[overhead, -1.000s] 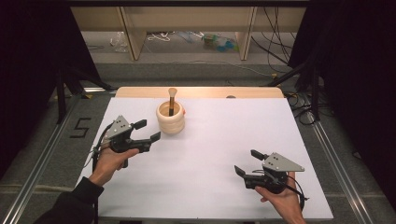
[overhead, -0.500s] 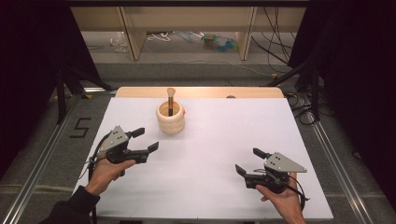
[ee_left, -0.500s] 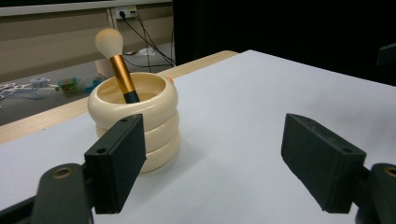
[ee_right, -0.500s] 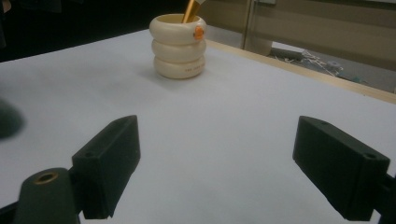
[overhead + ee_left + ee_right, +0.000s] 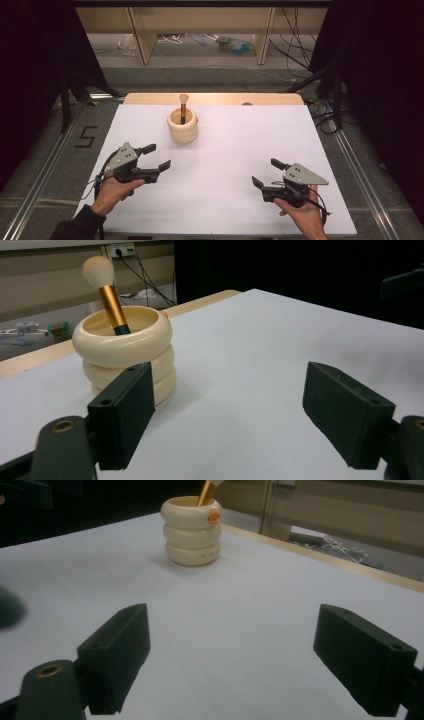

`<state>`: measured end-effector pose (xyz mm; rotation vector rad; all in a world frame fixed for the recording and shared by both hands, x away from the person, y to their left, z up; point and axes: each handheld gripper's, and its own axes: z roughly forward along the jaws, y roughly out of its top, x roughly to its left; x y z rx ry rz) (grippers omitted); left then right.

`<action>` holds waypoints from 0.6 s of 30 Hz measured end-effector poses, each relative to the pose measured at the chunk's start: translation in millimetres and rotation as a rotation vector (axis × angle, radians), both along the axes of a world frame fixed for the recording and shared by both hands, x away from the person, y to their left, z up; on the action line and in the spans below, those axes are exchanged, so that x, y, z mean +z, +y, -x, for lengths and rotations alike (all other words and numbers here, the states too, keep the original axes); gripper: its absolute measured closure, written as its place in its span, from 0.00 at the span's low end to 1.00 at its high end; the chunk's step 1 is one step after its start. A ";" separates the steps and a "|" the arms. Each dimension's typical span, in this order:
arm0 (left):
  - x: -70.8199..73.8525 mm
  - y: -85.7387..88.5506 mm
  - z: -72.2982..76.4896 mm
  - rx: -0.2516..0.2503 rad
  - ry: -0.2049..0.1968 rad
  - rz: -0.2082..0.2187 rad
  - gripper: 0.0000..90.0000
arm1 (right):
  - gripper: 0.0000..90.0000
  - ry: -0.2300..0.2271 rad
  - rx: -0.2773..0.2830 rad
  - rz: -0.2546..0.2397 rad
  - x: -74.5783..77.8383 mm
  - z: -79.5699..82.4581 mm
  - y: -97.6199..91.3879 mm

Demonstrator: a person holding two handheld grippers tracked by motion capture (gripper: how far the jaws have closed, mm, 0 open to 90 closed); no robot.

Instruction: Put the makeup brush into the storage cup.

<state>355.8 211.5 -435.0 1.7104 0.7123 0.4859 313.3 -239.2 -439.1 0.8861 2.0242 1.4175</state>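
A cream ribbed holder [image 5: 182,127] stands at the far middle of the white table [image 5: 230,150] with a makeup brush [image 5: 183,102] upright in it. My left gripper [image 5: 157,156] hovers low at the near left, short of the holder and pointing right. Its jaws have just been opening and nothing is between them. In the left gripper view the holder [image 5: 125,355] and brush [image 5: 107,295] stand beyond the left jaw of that gripper [image 5: 227,390]. My right gripper [image 5: 266,172] rests at the near right, pointing left. Its jaws have also just been opening, with nothing between them. In the right gripper view the holder [image 5: 191,530] stands far off beyond the gripper [image 5: 235,630].
A wooden strip [image 5: 215,98] runs along the table's far edge. Metal rails [image 5: 47,170] flank the table on both sides, with a "5" mark [image 5: 86,136] on the floor at the left. Shelves and cables [image 5: 300,55] lie beyond the far edge.
My left gripper has moved toward the near edge and sunk a little. The right gripper has stayed in place. The holder and brush have not moved.
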 end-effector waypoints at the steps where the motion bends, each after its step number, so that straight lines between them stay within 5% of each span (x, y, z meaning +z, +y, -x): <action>1: 0.1 0.8 0.7 0.000 -0.001 -0.002 0.23 | 0.18 0.000 0.000 0.000 0.0 0.0 0.0; 18: -4.1 4.1 14.2 0.015 -0.006 0.003 0.18 | 0.18 -0.001 0.015 0.000 0.7 0.7 1.5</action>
